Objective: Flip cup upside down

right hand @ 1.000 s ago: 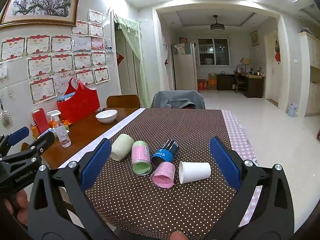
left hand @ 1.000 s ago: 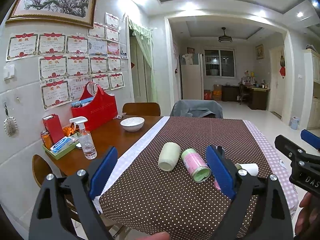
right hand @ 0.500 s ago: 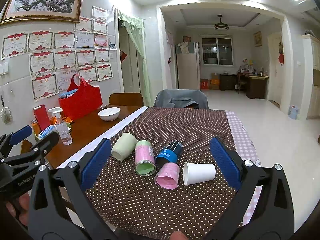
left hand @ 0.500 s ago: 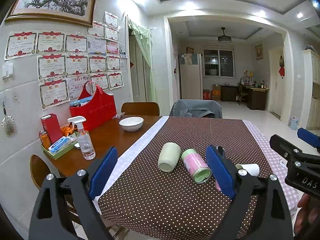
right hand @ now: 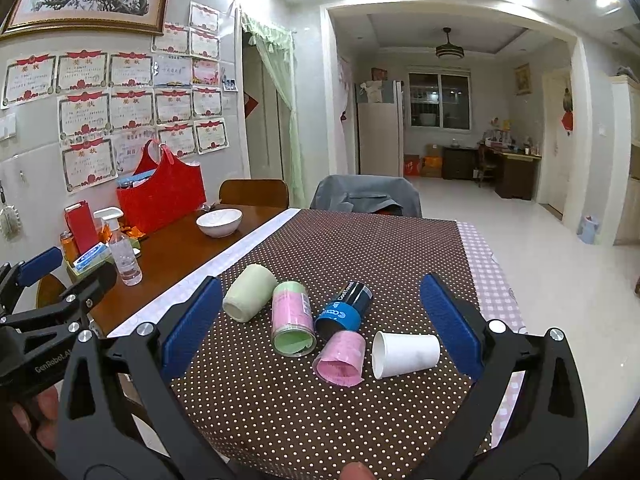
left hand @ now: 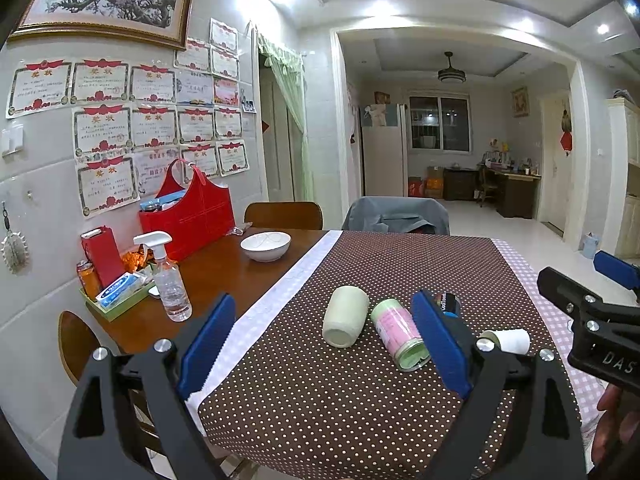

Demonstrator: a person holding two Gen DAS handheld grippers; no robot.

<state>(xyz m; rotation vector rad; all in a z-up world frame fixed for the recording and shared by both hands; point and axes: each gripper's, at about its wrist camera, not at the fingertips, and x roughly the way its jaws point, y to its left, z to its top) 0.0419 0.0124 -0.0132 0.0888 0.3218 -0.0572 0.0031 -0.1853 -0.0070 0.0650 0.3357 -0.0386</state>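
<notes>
Several cups lie on their sides on the brown dotted tablecloth point(right hand: 360, 248): a pale green cup point(right hand: 249, 298), a pink and green cup point(right hand: 292, 318), a black and blue cup point(right hand: 345, 310), a pink cup point(right hand: 342, 356) and a white paper cup point(right hand: 404, 354). In the left wrist view I see the pale green cup point(left hand: 345, 316), the pink and green cup point(left hand: 400, 332) and part of the white cup point(left hand: 508, 340). My left gripper point(left hand: 320, 344) and right gripper point(right hand: 320, 320) are open and empty, hovering before the cups at the table's near edge.
On the bare wood at the left stand a white bowl point(right hand: 219, 222), a spray bottle point(right hand: 122, 248), a red bag point(right hand: 162, 196) and a tray of small items point(left hand: 116, 292). Chairs point(right hand: 366, 196) stand at the far end.
Both grippers have risen slightly and eased toward the cups. The jaws stay open. The cups have not moved.
</notes>
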